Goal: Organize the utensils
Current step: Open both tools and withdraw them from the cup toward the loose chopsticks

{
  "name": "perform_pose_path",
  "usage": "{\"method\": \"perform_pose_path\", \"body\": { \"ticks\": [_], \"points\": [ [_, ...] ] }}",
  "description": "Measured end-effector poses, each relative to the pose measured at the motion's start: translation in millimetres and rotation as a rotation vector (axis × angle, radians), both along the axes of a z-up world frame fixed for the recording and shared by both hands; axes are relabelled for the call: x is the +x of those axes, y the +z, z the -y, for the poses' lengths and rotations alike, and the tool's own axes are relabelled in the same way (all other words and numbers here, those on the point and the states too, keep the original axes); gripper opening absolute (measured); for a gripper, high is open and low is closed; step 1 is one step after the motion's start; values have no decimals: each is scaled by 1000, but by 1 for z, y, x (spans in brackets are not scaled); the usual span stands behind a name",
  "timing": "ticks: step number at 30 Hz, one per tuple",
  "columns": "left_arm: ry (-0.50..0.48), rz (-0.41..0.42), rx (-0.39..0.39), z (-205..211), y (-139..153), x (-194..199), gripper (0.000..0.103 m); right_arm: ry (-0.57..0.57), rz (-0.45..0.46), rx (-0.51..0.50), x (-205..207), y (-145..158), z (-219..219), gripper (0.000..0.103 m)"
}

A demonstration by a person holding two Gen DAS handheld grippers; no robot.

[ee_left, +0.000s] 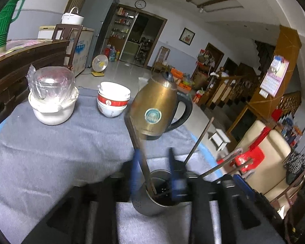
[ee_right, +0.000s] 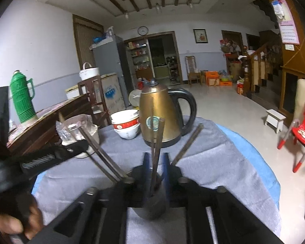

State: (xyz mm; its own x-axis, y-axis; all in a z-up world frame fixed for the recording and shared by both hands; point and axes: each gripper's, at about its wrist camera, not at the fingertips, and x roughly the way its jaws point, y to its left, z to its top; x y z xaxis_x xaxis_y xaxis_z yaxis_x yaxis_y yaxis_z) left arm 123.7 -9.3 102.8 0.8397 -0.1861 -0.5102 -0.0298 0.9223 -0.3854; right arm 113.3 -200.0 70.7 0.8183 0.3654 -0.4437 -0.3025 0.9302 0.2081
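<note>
Black tool (ee_right: 155, 162) bodies, blue fingers (ee_right: 146, 162)

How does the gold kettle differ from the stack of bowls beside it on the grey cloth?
The gold kettle is tall, metallic and lidded, with a black handle; the stack of bowls is low, white with a red band, and open at the top. The kettle is a single item, while the bowls are several nested together. Both stand upright, side by side at the far end of the grey cloth.
</note>
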Motion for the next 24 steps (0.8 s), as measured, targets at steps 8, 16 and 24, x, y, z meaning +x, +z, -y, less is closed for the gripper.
{"method": "perform_pose_path", "body": {
  "ticks": [8, 16, 24],
  "points": [
    [86, 113, -5, -41, 34, -53, 72, -46, 91, 40, -36, 27, 23, 79],
    [204, -120, 126, -90, -43, -94, 85, 207, -270, 0, -36, -34, -3, 70],
    [233, -354, 53, -115, -126, -125, 85, 361, -626, -17, -14, -114, -71, 35]
  ]
}}
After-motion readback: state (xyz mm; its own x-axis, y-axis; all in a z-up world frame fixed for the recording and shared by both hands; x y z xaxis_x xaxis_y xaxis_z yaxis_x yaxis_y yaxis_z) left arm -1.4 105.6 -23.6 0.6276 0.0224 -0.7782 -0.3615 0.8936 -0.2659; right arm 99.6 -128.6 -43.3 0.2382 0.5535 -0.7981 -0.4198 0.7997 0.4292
